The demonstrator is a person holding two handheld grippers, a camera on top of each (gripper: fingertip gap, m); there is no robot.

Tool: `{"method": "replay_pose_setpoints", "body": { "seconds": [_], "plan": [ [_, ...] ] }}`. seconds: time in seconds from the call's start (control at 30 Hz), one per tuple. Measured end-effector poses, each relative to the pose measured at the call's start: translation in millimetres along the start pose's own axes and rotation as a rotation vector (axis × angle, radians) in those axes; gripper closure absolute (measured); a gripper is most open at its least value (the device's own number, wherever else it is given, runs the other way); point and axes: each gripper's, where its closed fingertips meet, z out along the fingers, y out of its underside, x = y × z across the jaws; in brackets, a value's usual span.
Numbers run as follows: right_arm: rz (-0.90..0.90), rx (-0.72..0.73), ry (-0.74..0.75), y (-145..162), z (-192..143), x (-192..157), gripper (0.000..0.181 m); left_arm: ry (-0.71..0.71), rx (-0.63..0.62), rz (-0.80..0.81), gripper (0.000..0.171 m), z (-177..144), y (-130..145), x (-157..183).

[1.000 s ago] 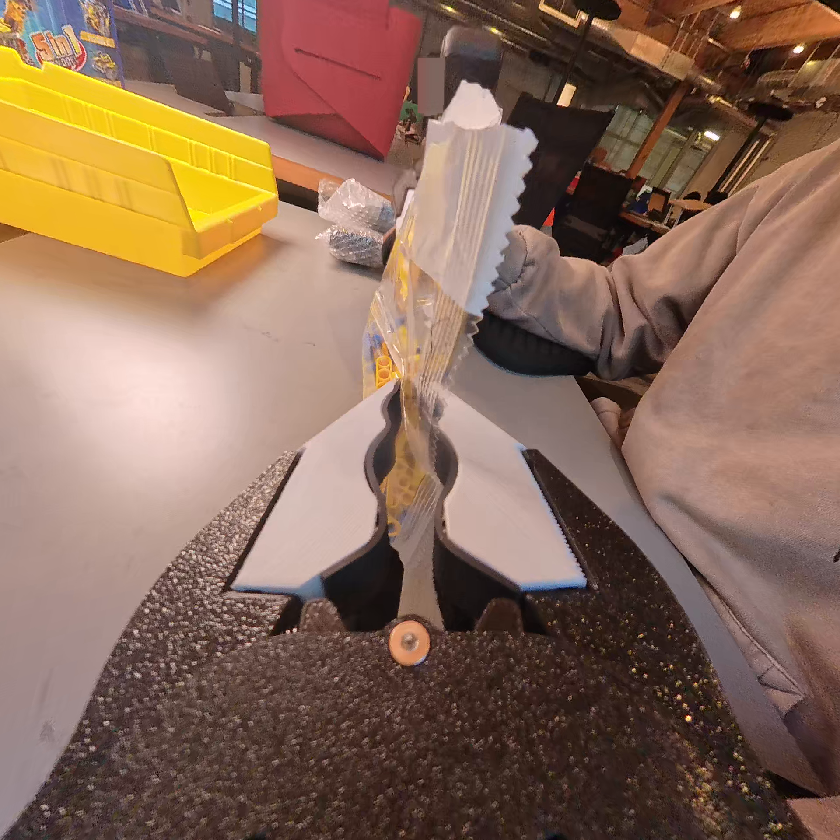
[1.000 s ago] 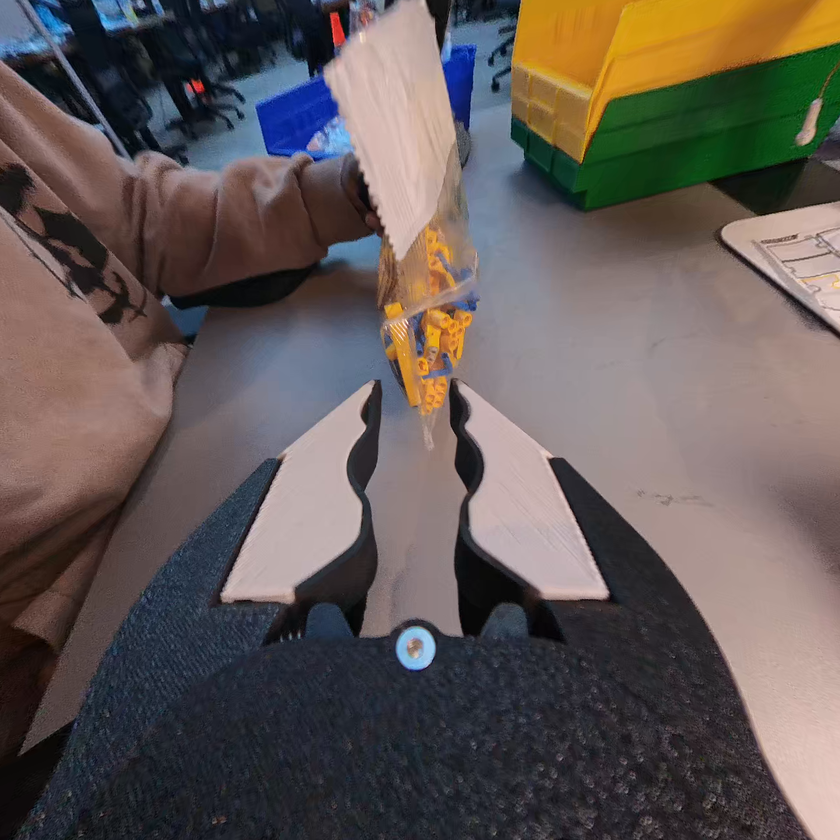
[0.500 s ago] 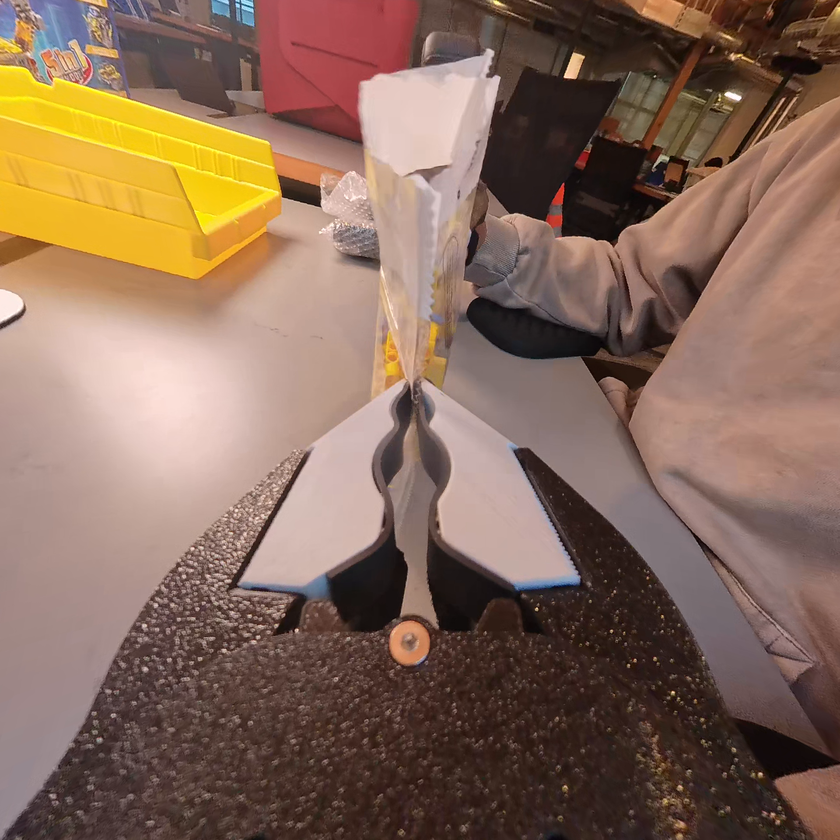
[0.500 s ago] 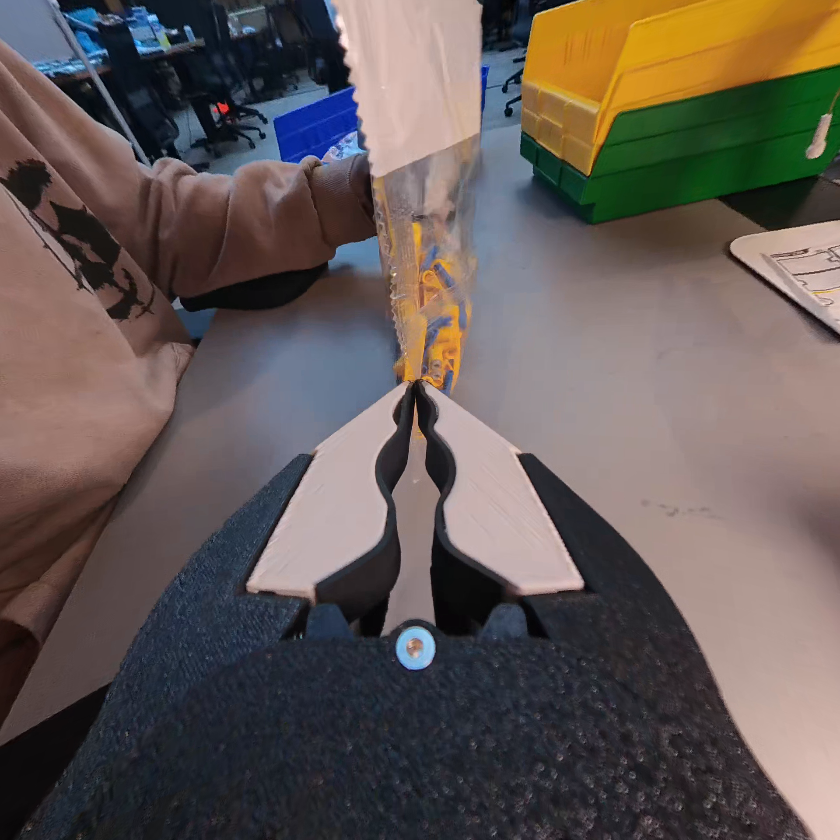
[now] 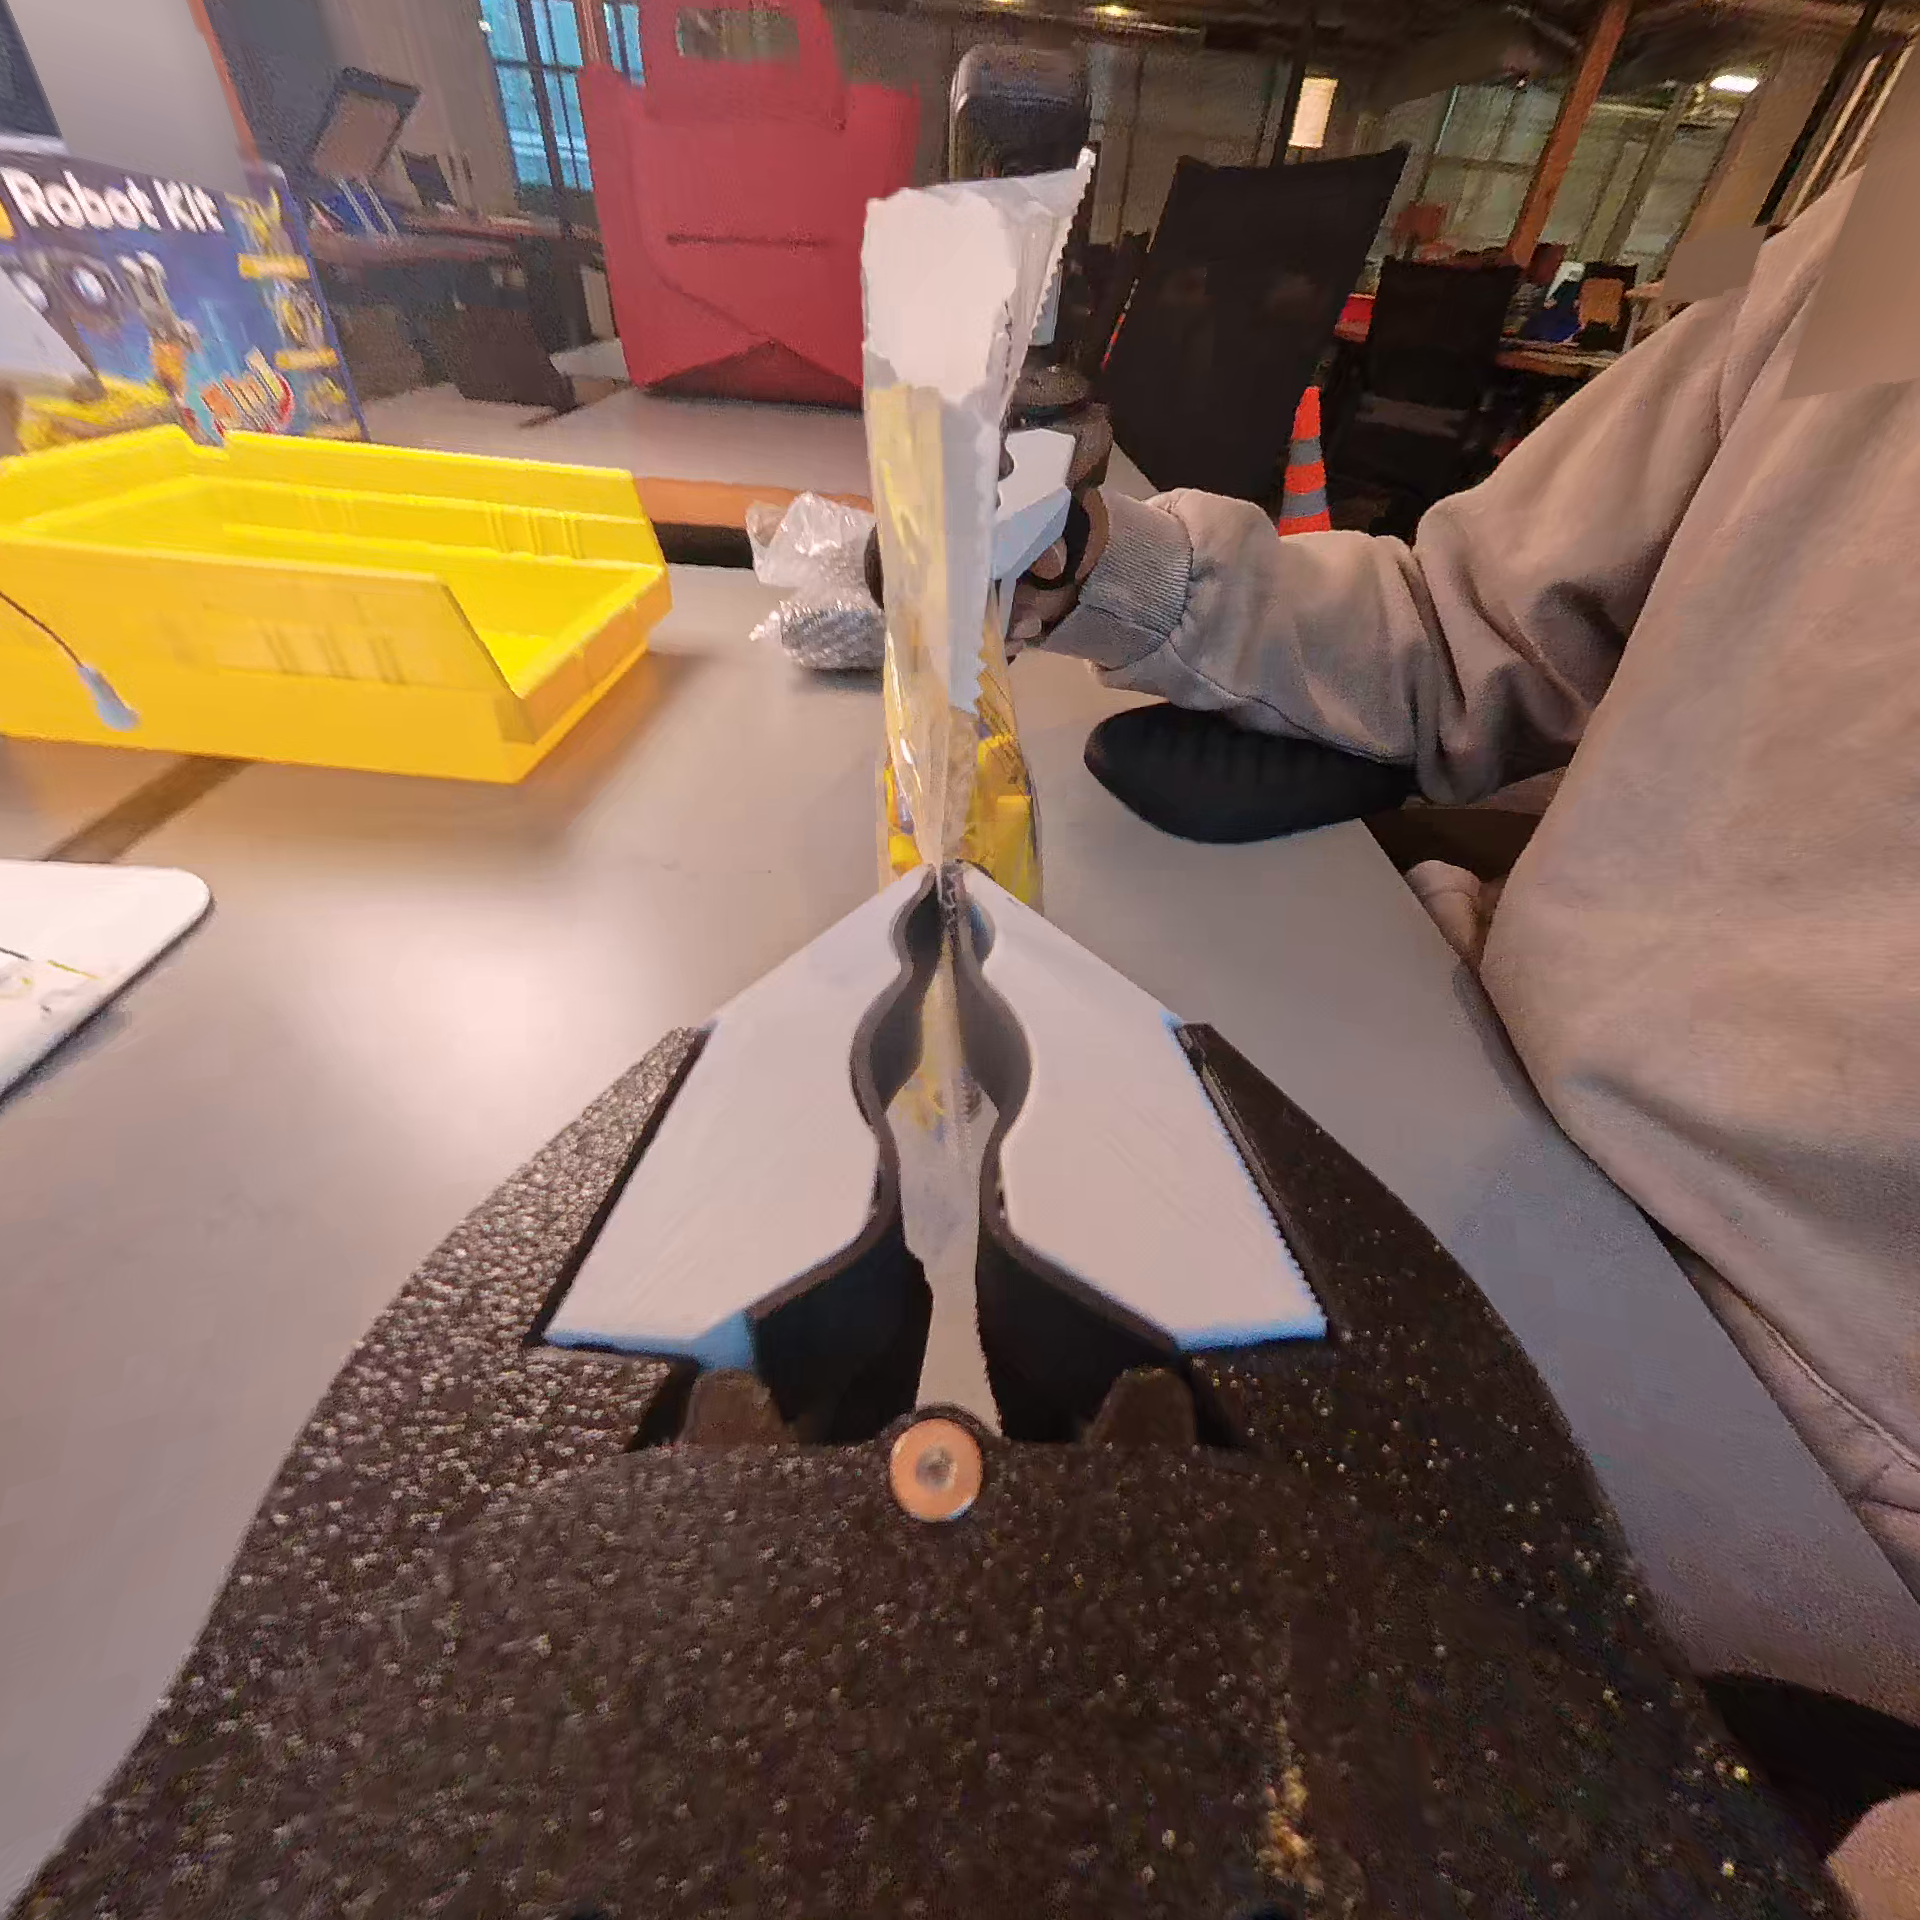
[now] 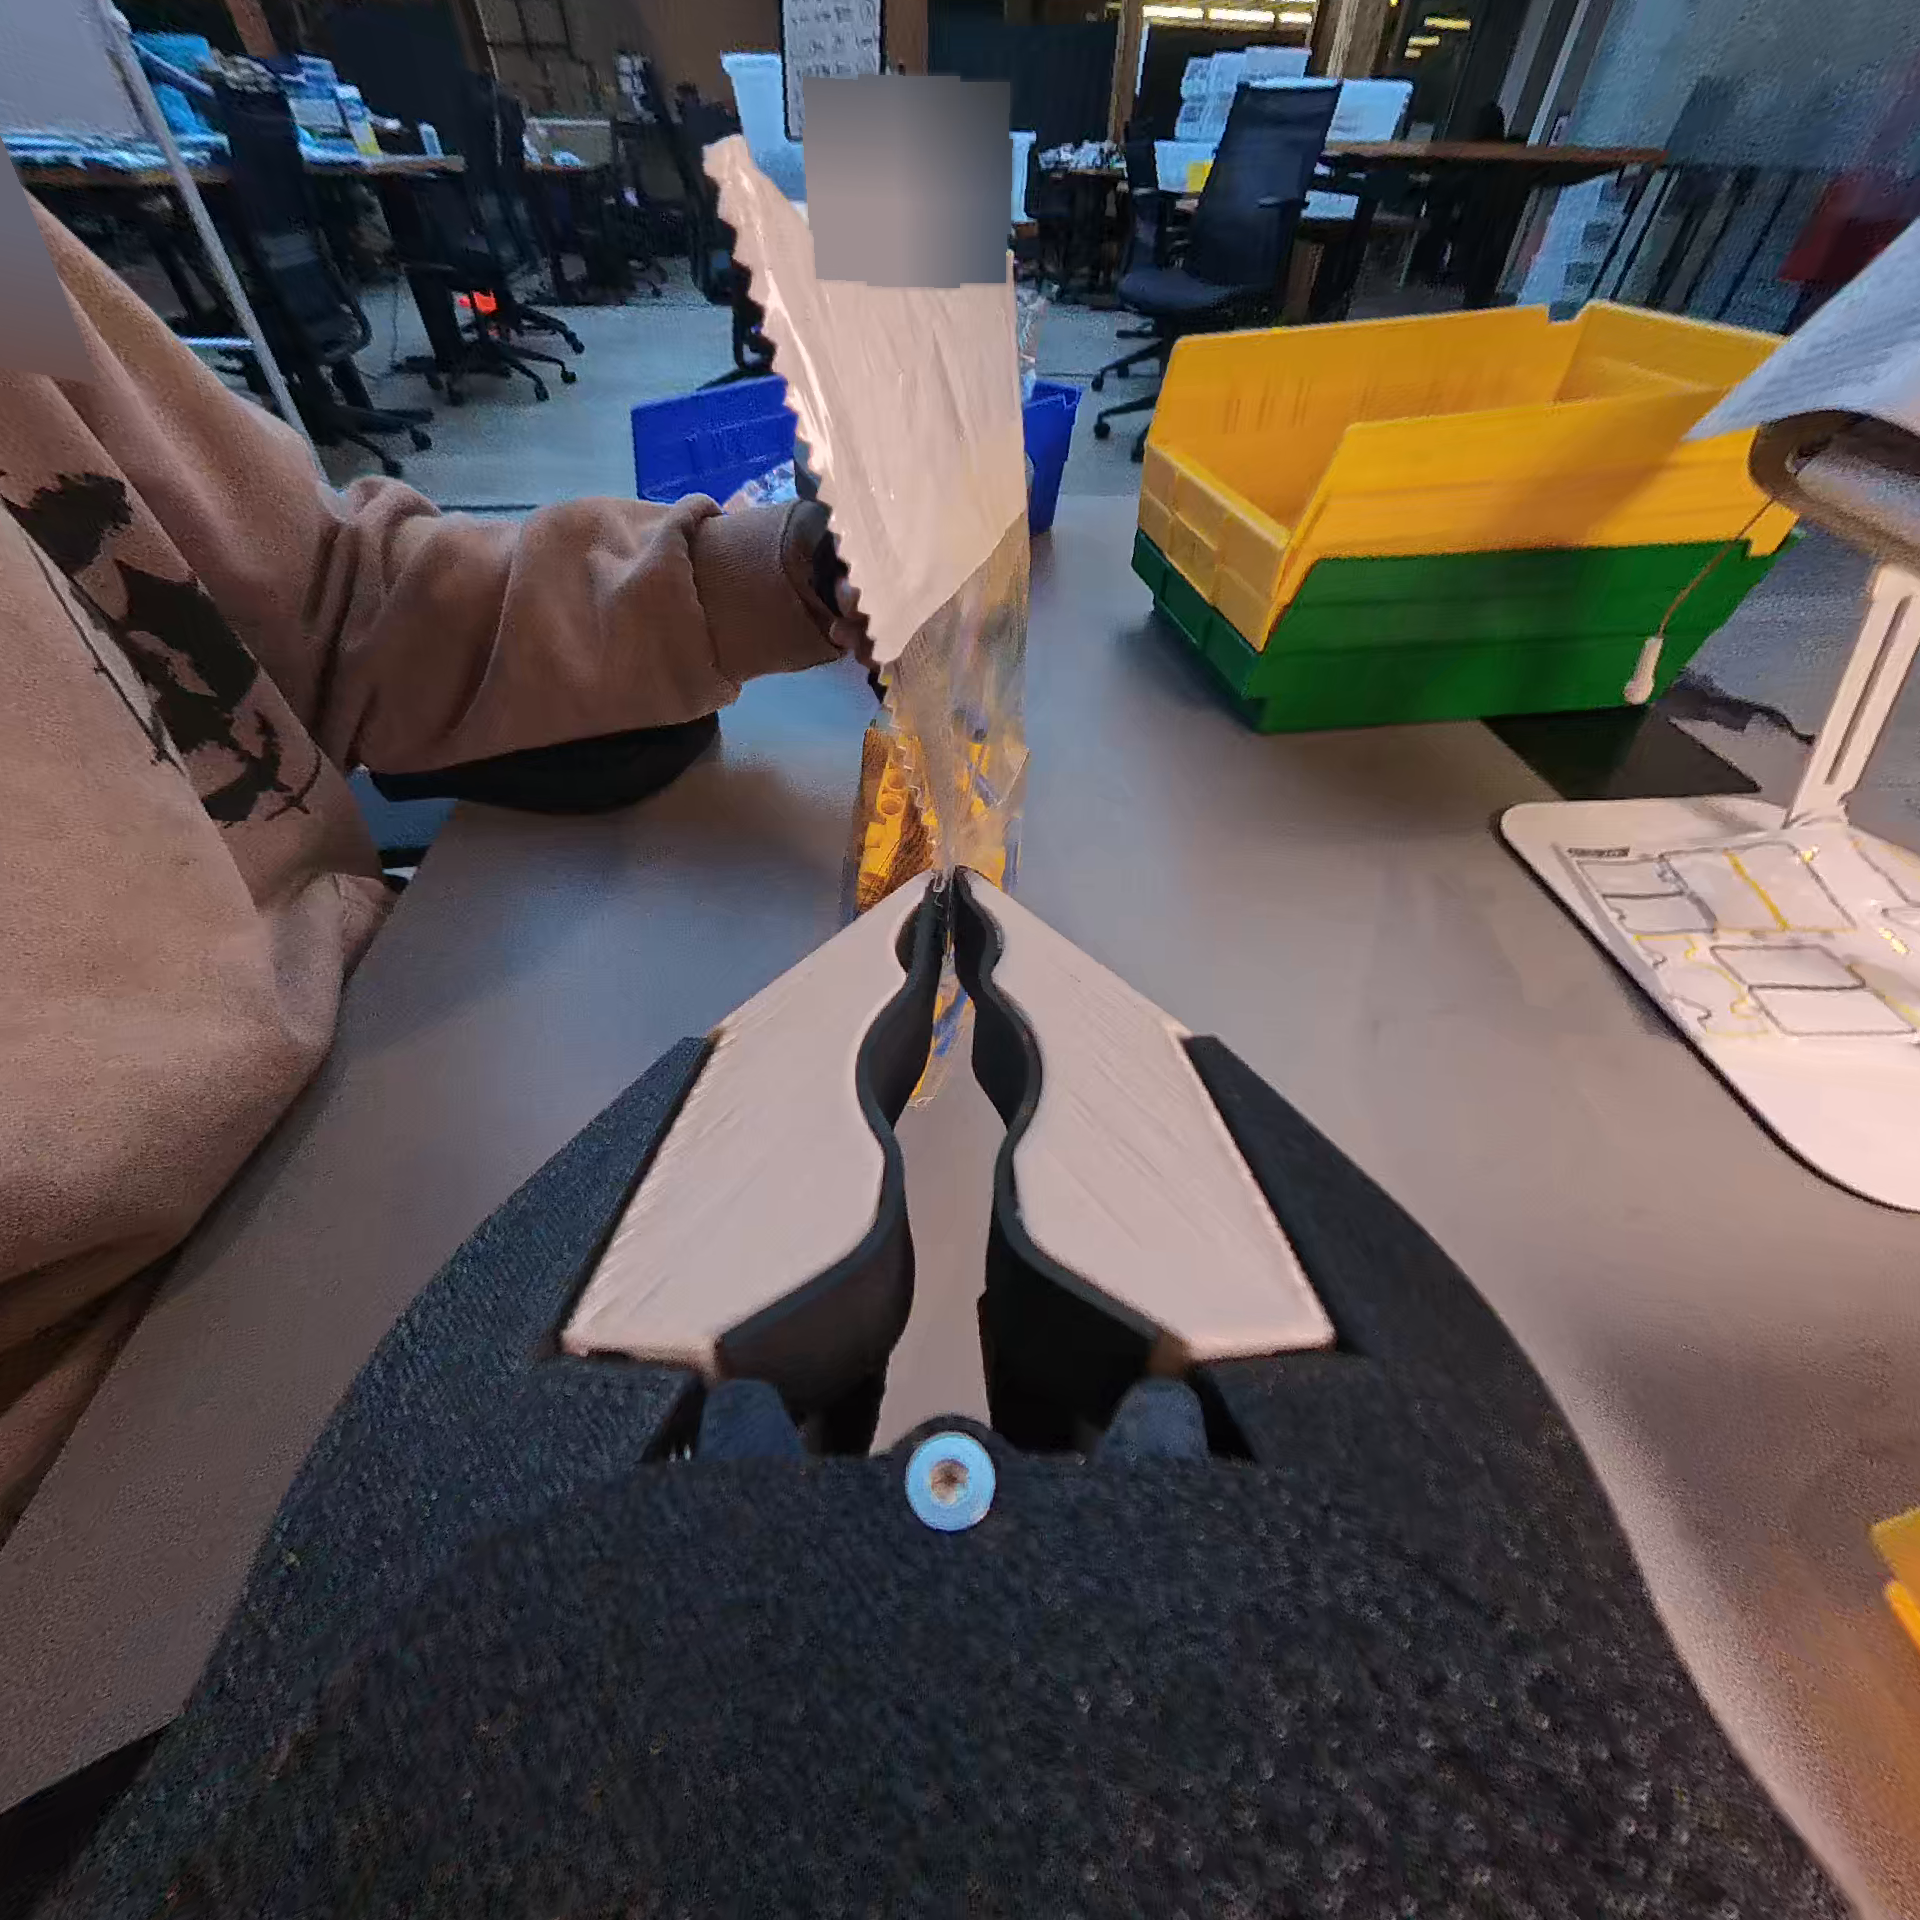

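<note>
The left hand-held gripper [image 5: 948, 896] is pinched together on the lower part of a clear plastic bag [image 5: 951, 665], its white fingers [image 5: 1101, 1101] meeting at the tips with film trapped between them. The right hand-held gripper [image 6: 951, 888] is likewise clamped on the same bag [image 6: 925, 582] from the opposite side, tips closed on the plastic. The bag stands upright above the grey worktop [image 5: 436, 997], held up between the two; it has a white zigzag-cut top flap and small yellow and blue parts [image 6: 904, 821] gathered in its lower part. Whether its bottom touches the worktop cannot be told. Beside it, a person's arm in a beige sleeve [image 5: 1351, 634] reaches along the near edge of the worktop, over a black pad [image 5: 1236, 774]. A white printed mat [image 6: 1745, 966] lies toward one side of the worktop. Farther back sit a yellow bin [image 5: 343, 613] with a colourful box [image 5: 166, 301] behind it, a crumpled clear wrapper [image 5: 810, 582], and a yellow bin stacked on a green bin [image 6: 1455, 623]. A red bag [image 5: 748, 229] and office chairs [image 6: 1226, 239] stand beyond.
</note>
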Motion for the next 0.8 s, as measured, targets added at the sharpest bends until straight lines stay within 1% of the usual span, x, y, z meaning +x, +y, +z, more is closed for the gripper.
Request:
{"method": "replay_pose_setpoints", "body": {
  "seconds": [0.03, 0.07, 0.1, 0.13, 0.17, 0.2, 0.23, 0.27, 0.3, 0.37, 0.43, 0.47, 0.5, 0.53, 0.57, 0.6, 0.63, 0.67, 0.7, 0.73, 0.8],
  "plan": [
    [-0.006, 0.013, -0.002, -7, 0, -1, 0.181, -0.015, 0.001, 0.023, 0.171, -2, -6, 1],
    [-0.011, 0.011, 0.001, -9, 0, -1, 0.181, -0.037, -0.024, 0.049, 0.171, -3, -5, 2],
    [-0.015, -0.023, 0.002, -2, 3, -1, 0.181, -0.053, -0.079, 0.062, 0.171, -2, 5, 3],
    [-0.012, -0.090, -0.005, 16, 6, -2, 0.181, -0.050, -0.157, 0.046, 0.171, -1, 25, 3],
    [0.005, -0.182, -0.021, 41, 11, -4, 0.178, -0.035, -0.240, 0.001, 0.168, 1, 48, 4],
    [0.039, -0.254, -0.028, 66, 15, -3, 0.174, -0.033, -0.280, -0.038, 0.166, 3, 62, 3],
    [0.082, -0.255, -0.039, 76, 19, -4, 0.175, -0.034, -0.269, -0.039, 0.170, 4, 62, 2],
    [0.108, -0.223, -0.045, 74, 20, -4, 0.179, -0.035, -0.265, -0.026, 0.171, 3, 58, 3],
    [0.101, -0.197, -0.047, 65, 19, -4, 0.181, -0.030, -0.248, -0.013, 0.171, 2, 49, 4],
    [0.057, -0.117, -0.037, 37, 12, -3, 0.181, -0.032, -0.177, 0.016, 0.171, -2, 30, 6],
    [0.057, -0.033, -0.051, 13, 6, -4, 0.181, -0.029, -0.125, 0.031, 0.171, -5, 16, 9],
    [0.049, -0.038, -0.055, 12, 6, -5, 0.181, -0.033, -0.135, 0.038, 0.171, -5, 16, 10],
    [0.042, -0.071, -0.048, 18, 7, -5, 0.179, -0.038, -0.159, 0.039, 0.170, -5, 21, 10],
    [0.053, -0.097, -0.051, 26, 9, -5, 0.166, -0.040, -0.171, 0.024, 0.162, -4, 26, 9],
    [0.084, -0.105, -0.057, 33, 12, -5, 0.152, -0.043, -0.173, 0.002, 0.144, -3, 31, 8],
    [0.114, -0.105, -0.070, 40, 16, -5, 0.142, -0.042, -0.186, -0.015, 0.134, 0, 36, 7],
    [0.131, -0.108, -0.068, 45, 20, -4, 0.136, -0.045, -0.200, -0.020, 0.133, 3, 40, 5],
    [0.129, -0.113, -0.059, 48, 23, -3, 0.144, -0.051, -0.202, -0.016, 0.136, 7, 41, 3],
    [0.118, -0.111, -0.049, 47, 25, -1, 0.169, -0.050, -0.200, -0.010, 0.148, 11, 40, 2],
    [0.105, -0.101, -0.057, 44, 26, -1, 0.174, -0.051, -0.198, -0.005, 0.163, 12, 40, 1],
    [0.078, -0.070, -0.050, 33, 23, -1, 0.181, -0.058, -0.191, 0.009, 0.171, 11, 36, -1]
  ]
}}
